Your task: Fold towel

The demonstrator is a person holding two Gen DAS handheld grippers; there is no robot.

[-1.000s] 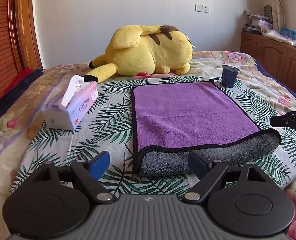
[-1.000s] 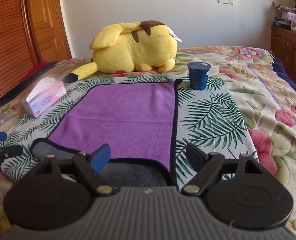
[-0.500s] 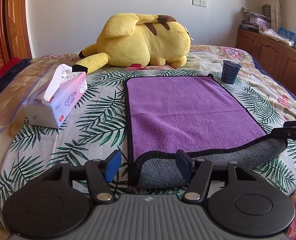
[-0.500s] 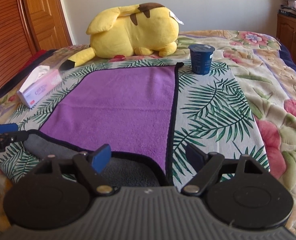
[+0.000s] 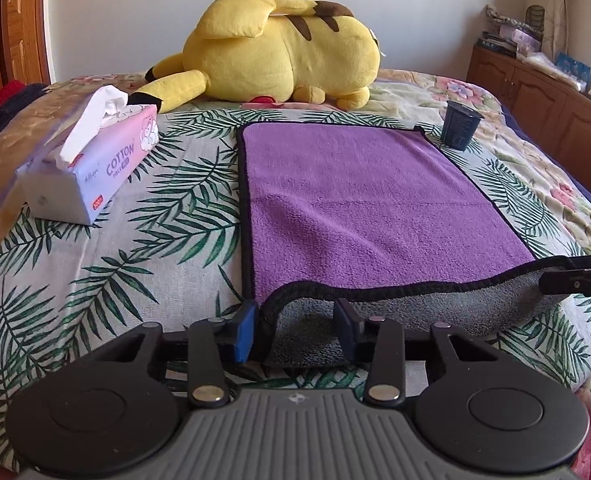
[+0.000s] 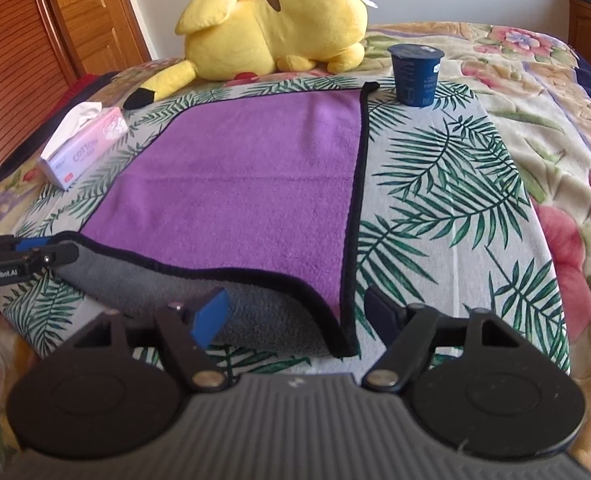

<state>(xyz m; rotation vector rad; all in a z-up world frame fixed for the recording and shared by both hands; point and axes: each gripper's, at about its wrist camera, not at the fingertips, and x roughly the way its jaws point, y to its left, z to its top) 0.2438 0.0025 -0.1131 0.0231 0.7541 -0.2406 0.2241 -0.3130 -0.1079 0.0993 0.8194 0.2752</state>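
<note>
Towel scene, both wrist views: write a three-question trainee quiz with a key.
1. True or false: the near edge of the towel is turned over, showing its grey side.
2. Which stands by the towel's far right corner: A tissue box, B blue cup, C plush toy?
3. Fill in: both the left gripper and right gripper are ____.

Key: 1 true; 2 B; 3 open

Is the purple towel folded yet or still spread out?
Mostly spread: the purple towel with black trim lies flat on the bedspread; only its near edge is turned over, showing the grey underside.
</note>
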